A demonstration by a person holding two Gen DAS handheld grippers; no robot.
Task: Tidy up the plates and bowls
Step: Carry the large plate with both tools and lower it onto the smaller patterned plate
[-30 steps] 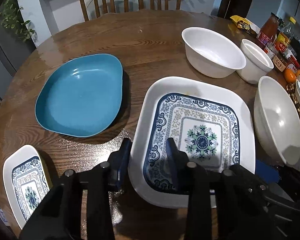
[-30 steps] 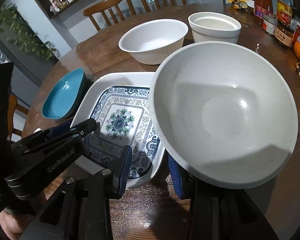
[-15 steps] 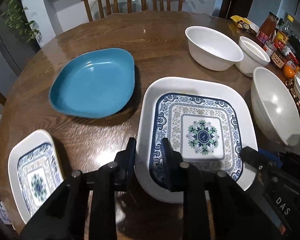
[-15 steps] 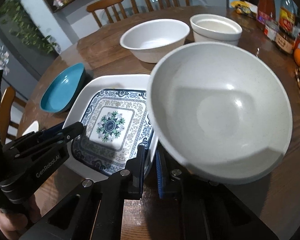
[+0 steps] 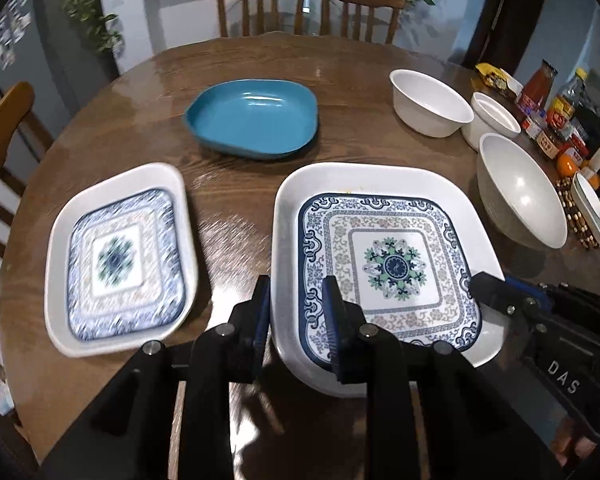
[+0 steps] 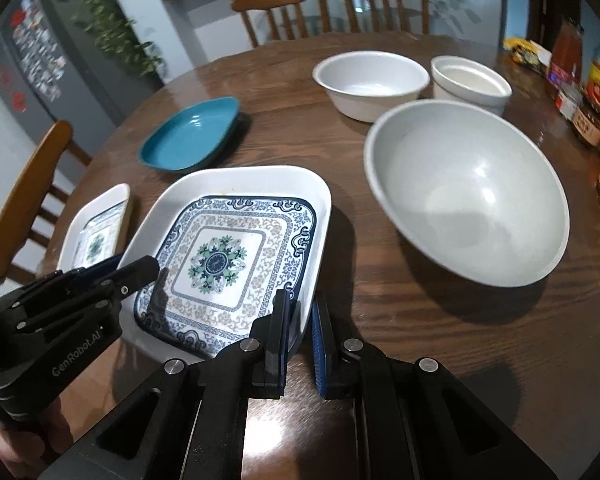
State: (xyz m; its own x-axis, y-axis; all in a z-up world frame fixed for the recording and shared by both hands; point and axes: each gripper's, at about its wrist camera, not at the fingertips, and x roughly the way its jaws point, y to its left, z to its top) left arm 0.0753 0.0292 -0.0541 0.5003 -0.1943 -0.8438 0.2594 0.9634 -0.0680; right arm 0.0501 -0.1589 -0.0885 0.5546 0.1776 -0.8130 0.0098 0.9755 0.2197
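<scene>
A large white square plate with a blue floral pattern (image 5: 396,268) (image 6: 220,264) is gripped from both sides over the round wooden table (image 5: 260,60). My left gripper (image 5: 296,292) is shut on its left rim, and my right gripper (image 6: 300,300) is shut on its right rim. A smaller plate with the same pattern (image 5: 116,256) lies to the left. A teal dish (image 5: 252,116) sits further back. To the right stand a big pale bowl (image 6: 468,192), a white bowl (image 6: 372,80) and a smaller white bowl (image 6: 472,80).
Sauce bottles and jars (image 5: 556,120) and an orange (image 5: 566,164) crowd the table's right edge, beside a beaded mat (image 5: 576,216) holding a white dish. Wooden chairs (image 5: 260,4) stand behind the table, and another chair (image 5: 4,120) at the left.
Both grippers closed onto the large patterned plate's rims. The plate has moved left, out from beside the big pale bowl and toward the small patterned plate.
</scene>
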